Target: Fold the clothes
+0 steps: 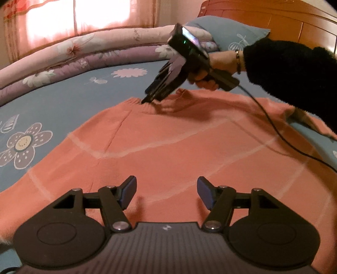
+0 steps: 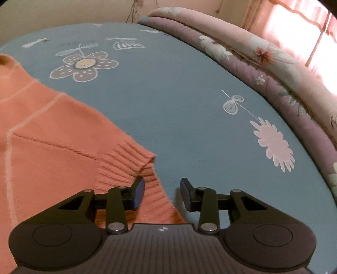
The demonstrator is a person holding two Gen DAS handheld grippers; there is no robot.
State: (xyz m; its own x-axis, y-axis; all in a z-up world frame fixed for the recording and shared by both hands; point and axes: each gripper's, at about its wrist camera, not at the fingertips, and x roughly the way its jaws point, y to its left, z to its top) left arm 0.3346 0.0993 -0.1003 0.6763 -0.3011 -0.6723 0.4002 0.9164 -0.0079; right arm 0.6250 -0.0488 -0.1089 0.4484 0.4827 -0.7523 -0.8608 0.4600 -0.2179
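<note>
Left gripper (image 1: 166,192) low in frame, jaws apart, nothing between, above orange sweater (image 1: 168,147) spread flat on blue floral bedsheet (image 1: 73,94), right gripper (image 2: 162,194) partly open, ribbed hem (image 2: 130,166) between pads, not pinched, pale stripes across knit.

Sweater (image 1: 168,147) flat on bedsheet (image 1: 63,94), rolled quilts (image 1: 73,57) behind, pillow (image 1: 231,31) beside headboard (image 1: 284,19)

A blue flower-printed bedsheet (image 2: 168,101) is covering the bed. Folded floral quilts (image 1: 69,57), pink over purple, are lying along the sheet's far edge. A blue pillow (image 1: 229,31) is resting beside the quilts, against a wooden headboard (image 1: 294,23). Pink curtains (image 1: 84,14) are glowing behind the quilts.
</note>
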